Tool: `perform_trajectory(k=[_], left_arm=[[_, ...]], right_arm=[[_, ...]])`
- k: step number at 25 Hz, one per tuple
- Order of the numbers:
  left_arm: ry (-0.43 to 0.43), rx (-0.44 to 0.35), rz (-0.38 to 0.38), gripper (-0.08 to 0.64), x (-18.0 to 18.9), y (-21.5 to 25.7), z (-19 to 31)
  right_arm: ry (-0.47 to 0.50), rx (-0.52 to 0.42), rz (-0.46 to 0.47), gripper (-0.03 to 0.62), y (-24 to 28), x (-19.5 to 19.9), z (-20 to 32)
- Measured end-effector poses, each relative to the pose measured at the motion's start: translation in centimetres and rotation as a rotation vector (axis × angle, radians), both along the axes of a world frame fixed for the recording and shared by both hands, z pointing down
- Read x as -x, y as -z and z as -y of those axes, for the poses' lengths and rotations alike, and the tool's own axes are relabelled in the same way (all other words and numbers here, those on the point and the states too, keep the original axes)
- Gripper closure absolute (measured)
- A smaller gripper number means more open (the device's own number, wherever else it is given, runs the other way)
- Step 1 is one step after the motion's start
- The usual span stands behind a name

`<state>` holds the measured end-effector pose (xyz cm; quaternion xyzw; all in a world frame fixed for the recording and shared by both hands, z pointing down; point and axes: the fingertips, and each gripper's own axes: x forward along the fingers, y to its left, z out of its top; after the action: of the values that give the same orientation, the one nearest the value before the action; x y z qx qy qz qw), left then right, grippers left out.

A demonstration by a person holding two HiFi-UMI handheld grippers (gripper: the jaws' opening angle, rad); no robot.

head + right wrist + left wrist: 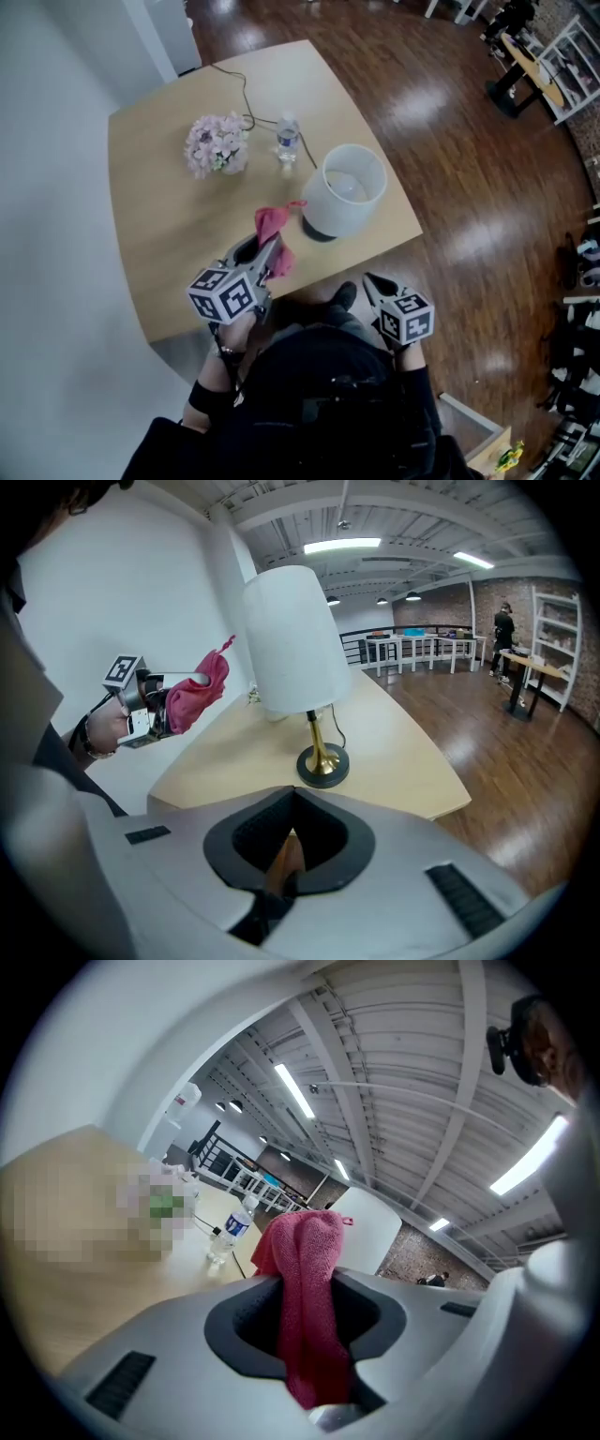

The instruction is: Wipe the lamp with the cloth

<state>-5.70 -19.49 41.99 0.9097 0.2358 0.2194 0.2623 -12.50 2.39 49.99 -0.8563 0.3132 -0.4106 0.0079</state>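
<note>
Head view: left tongs [265,247] clamp a red cloth [272,223] near the white lamp [344,190] on the surface [169,234]; right tongs [371,281] clenched, empty.

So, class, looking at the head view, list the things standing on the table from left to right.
pink flowers → water bottle → lamp

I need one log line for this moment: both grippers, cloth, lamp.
left gripper: shut on cloth | right gripper: shut, empty | cloth: apart from lamp | wiping: not begun
</note>
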Motion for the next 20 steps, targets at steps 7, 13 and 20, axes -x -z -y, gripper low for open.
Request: perform_trajectory(k=[7,13,20], left_arm=[[-0.075,-0.066,-0.118,0.440,-8.1,6.7,1.1],[-0.195,-0.078,-0.175,0.439,-15.5,11.1,-2.1],[-0.298,-0.056,-0.200,0.439,-20.4,13.7,-6.9]], right_arm=[[0.025,0.007,0.003,0.586,0.4,0.0,1.0],[0.026,0.000,0.006,0.587,0.4,-0.2,1.6],[0.030,0.007,0.011,0.588,0.7,-0.3,2.0]])
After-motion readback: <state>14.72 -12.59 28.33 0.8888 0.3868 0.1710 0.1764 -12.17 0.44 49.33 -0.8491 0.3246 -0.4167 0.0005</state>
